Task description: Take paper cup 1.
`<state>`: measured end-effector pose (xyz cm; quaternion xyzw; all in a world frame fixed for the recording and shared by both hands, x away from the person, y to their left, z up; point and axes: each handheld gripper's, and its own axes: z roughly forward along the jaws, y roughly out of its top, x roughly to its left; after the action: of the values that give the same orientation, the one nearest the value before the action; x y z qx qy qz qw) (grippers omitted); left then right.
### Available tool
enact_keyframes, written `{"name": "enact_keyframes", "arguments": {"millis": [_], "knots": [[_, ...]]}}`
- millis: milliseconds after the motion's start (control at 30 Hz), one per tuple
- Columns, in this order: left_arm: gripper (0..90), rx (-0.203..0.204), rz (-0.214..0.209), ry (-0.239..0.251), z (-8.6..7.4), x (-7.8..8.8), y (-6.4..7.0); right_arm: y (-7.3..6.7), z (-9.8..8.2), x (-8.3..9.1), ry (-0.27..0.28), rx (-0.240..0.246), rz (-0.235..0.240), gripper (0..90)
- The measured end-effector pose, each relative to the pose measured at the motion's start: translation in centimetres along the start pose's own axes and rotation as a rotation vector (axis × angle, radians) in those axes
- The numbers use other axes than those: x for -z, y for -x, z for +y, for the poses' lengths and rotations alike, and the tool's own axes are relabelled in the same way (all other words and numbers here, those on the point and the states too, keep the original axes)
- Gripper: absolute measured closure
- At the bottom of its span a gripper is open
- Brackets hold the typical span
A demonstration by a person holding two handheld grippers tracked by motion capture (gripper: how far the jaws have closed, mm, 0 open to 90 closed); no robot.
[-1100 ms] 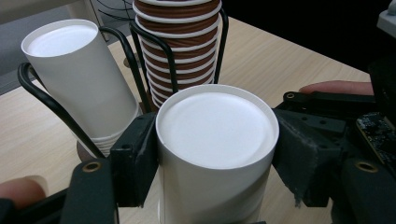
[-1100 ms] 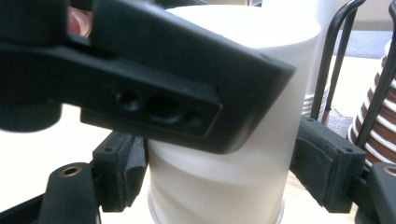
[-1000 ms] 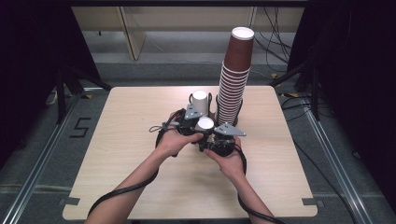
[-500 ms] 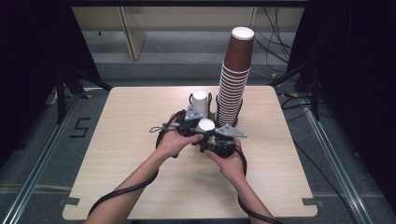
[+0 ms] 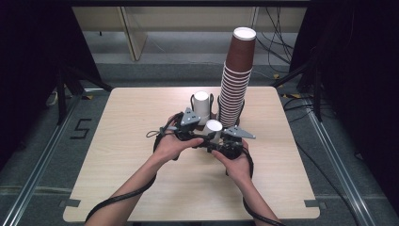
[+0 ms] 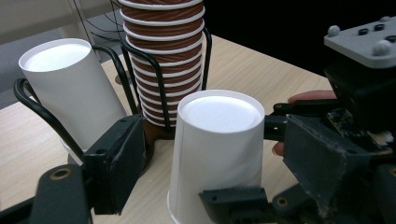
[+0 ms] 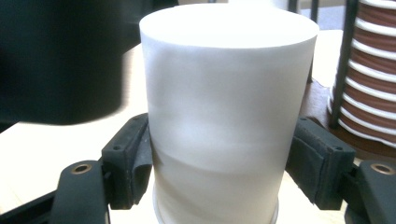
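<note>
A white paper cup stands upside down on the table between both grippers. My right gripper is shut on the cup. Its jaws have just been closing, and both pads press the lower wall and crease it. My left gripper has just been opening. Its jaws stand either side of the same cup, each with a gap, and the left pad is clear of it. The right gripper grips the cup front and back in the left gripper view.
A tall stack of brown cups rises from a black wire holder just behind the grippers. A second upside-down white cup sits in the holder's left ring. The table has bare wood to the left, right and front.
</note>
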<state>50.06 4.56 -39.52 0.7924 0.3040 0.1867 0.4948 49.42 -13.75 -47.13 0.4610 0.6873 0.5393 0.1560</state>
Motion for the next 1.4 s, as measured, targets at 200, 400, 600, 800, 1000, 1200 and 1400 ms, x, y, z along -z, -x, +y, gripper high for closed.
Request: {"name": "enact_keyframes", "arguments": {"millis": [200,400,600,800,1000,1200,1400], "knots": [[18.9,-0.014,-0.002,0.023,-0.5,0.8,0.1,0.7,0.0,0.5,-0.006,-0.015,-0.014,29.3],[18.1,-0.034,-0.005,0.027,-1.5,1.2,0.3,1.4,0.0,1.1,-0.013,-0.093,-0.002,29.3],[16.5,-0.064,-0.016,0.019,-3.2,1.3,0.8,2.0,-0.2,1.5,-0.012,-0.159,0.001,29.3],[16.1,-0.081,-0.011,0.013,-4.7,1.3,1.1,2.3,-0.2,2.0,-0.01,-0.236,0.025,29.3],[15.9,-0.078,-0.011,0.016,-5.8,1.4,1.1,1.9,-0.2,2.3,-0.015,-0.294,0.048,29.3],[15.7,-0.079,-0.021,0.014,-6.5,1.4,1.2,2.0,-0.3,2.3,-0.018,-0.315,0.06,29.3],[15.6,-0.084,-0.027,0.016,-6.6,1.3,1.4,2.1,-0.6,2.4,-0.012,-0.372,0.082,29.5]]}}
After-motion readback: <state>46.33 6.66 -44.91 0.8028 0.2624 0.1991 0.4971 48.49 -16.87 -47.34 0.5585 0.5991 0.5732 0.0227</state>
